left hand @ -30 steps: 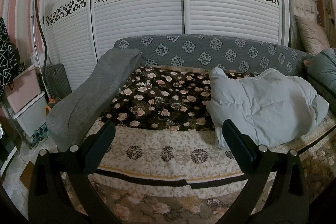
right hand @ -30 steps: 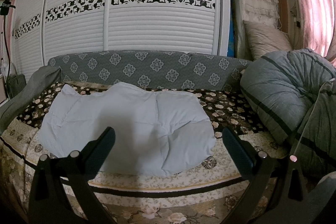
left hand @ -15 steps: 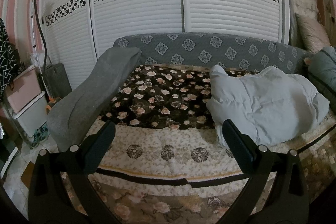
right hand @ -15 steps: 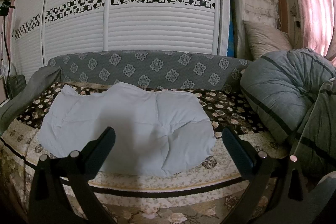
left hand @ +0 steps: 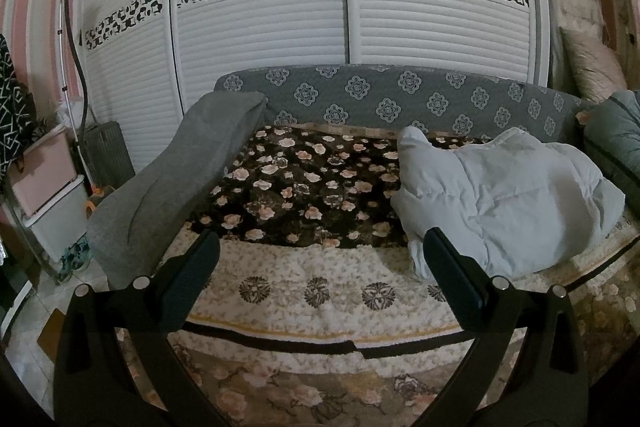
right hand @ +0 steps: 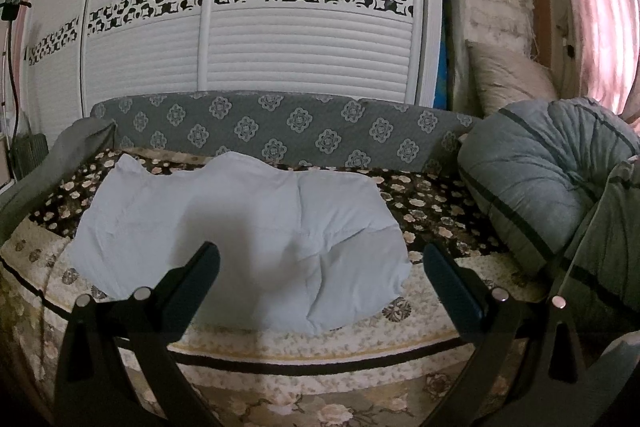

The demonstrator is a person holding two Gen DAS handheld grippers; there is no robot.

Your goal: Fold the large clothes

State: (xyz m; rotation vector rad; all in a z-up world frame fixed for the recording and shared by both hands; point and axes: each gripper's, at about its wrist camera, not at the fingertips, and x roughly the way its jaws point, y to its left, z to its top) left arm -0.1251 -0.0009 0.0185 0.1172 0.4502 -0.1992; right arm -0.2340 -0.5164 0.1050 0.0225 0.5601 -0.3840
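Note:
A pale blue padded garment [right hand: 240, 239] lies folded in a rough rectangle on the flowered bed cover [right hand: 432, 203]. In the left wrist view the garment [left hand: 504, 199] sits at the right, beside my right finger. My left gripper [left hand: 320, 251] is open and empty, held above the bed's front edge, to the left of the garment. My right gripper [right hand: 320, 255] is open and empty, hovering in front of the garment's near edge, with its shadow falling on the cloth.
A grey patterned headboard cushion [left hand: 384, 103] runs along the back before white louvred wardrobe doors [left hand: 260, 39]. A grey blanket [left hand: 176, 175] drapes over the bed's left end. A rolled grey quilt [right hand: 552, 179] fills the right. Storage boxes [left hand: 52, 195] stand on the floor at left.
The left wrist view has shifted slightly, with the scene sitting a little higher and the garment marginally closer. The right view is unchanged. Both grippers stay open.

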